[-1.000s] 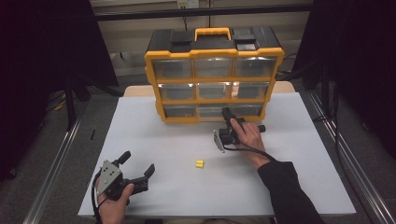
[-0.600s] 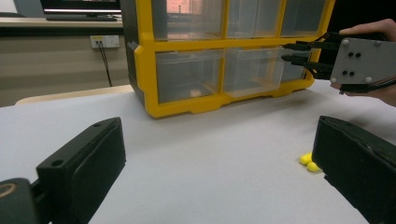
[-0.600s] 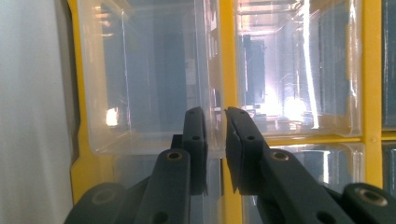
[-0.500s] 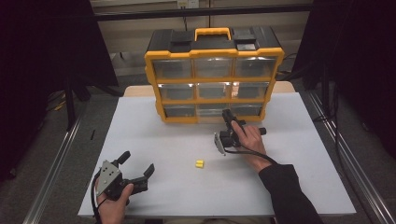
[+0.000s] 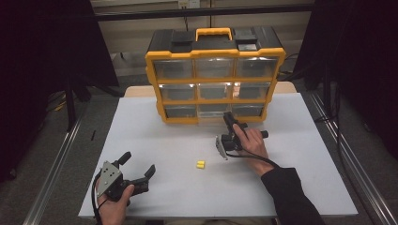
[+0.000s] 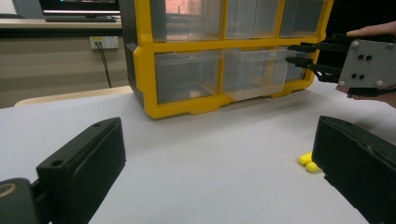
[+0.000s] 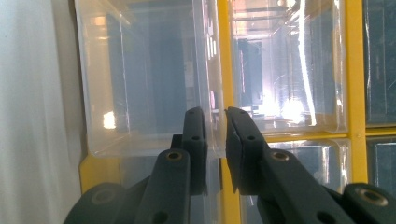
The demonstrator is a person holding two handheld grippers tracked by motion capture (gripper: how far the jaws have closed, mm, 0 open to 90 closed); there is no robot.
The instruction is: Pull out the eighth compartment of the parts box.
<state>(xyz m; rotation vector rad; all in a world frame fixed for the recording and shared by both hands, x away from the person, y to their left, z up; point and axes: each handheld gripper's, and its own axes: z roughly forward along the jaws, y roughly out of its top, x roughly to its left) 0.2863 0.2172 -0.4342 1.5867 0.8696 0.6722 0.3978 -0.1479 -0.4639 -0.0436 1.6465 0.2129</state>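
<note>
right claw (image 7: 215, 116): clamped on the front wall of the clear drawer (image 7: 154, 84), jaws nearly together w/ the thin plastic lip between them, gripper turned on its side

drawer: bottom row, middle slot of the yellow organizer (image 5: 213, 75), which sits at the bench's far edge. sticks out a bit past its neighbours in the left claw view

handling: prob light, thin stiff plastic, slick + a bit brittle, so a hard squeeze could crack it or slip off. best hold imo is the front lip at mid width, then pull straight so it doesn't jam in the rails

left claw (image 5: 136, 168): released, jaws wide, nothing in it, parked near the bench's (image 5: 300, 187) near left corner

room: open white bench in front of the organizer, plenty of space to slide out. only the small yellow bits (image 5: 200, 164) mid-bench, well apart from the drawer's path
</note>
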